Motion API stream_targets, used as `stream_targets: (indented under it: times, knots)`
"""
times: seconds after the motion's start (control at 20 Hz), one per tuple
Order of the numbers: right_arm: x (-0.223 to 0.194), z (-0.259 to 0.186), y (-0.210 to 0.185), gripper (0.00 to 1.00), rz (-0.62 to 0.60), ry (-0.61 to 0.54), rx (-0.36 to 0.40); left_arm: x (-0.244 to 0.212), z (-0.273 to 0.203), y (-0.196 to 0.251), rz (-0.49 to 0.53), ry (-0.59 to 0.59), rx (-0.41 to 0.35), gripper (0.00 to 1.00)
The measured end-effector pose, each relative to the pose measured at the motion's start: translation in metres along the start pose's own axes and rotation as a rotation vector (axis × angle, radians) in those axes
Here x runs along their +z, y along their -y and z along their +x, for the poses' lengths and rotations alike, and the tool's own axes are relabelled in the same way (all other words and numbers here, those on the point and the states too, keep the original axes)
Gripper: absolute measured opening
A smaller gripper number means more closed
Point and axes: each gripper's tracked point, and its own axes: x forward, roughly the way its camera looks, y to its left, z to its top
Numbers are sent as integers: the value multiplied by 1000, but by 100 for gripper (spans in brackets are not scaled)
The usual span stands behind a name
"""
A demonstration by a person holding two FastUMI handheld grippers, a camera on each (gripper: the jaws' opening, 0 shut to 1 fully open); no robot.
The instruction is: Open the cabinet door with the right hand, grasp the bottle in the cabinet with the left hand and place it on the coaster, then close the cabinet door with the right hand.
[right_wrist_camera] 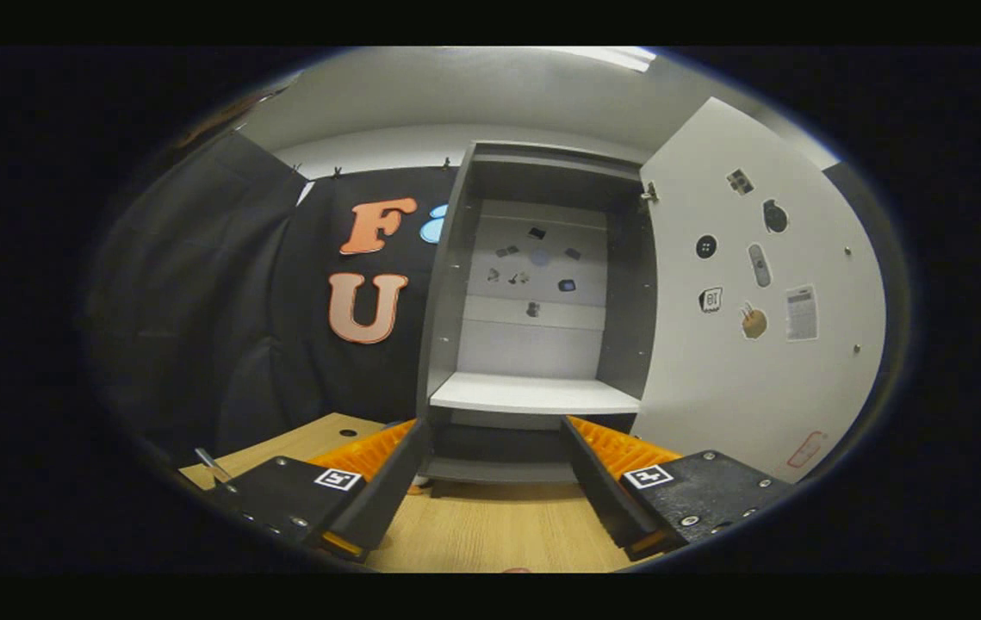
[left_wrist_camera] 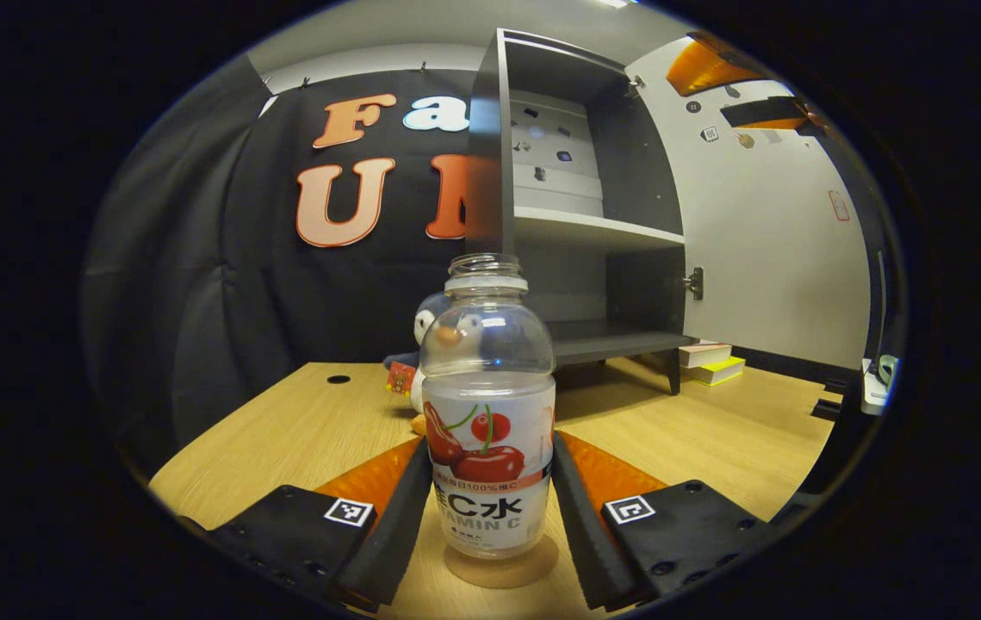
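A clear bottle [left_wrist_camera: 488,413] with a cherry label and no cap stands upright on a round brown coaster [left_wrist_camera: 503,567] on the wooden table. My left gripper [left_wrist_camera: 490,465] is shut on the bottle, its fingers pressing on the label's two sides. Behind the bottle, the dark cabinet [left_wrist_camera: 593,232] has its white door [left_wrist_camera: 766,241] swung wide to the right. In the right gripper view, my right gripper [right_wrist_camera: 494,448] is open and holds nothing. It faces the cabinet [right_wrist_camera: 533,396], whose shelves are bare, and the door [right_wrist_camera: 757,344] hangs open on the right.
A penguin plush toy [left_wrist_camera: 430,323] sits just behind the bottle on the table [left_wrist_camera: 301,430]. A small stack of books [left_wrist_camera: 714,362] lies low beside the door. A cable hole [left_wrist_camera: 338,379] marks the table's far left.
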Motion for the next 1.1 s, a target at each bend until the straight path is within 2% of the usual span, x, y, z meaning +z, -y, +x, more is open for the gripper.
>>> stream_targets:
  times: [0.05, 0.45, 0.65, 1.1]
  knots:
    - [-3, -1, 2, 93, -11, -12, -3, -3, 0, 0, -3, -6, -3, 83]
    - [-14, -9, -1, 95, -5, -80, 14, -18, 2, 9, 44, -24, -46, 83]
    - [-14, -11, -5, 97, 3, -91, 29, -16, 0, 9, 37, -52, -47, 85]
    - [-10, -14, -6, 95, 14, -79, 35, 1, 4, 1, 54, -44, -27, 87]
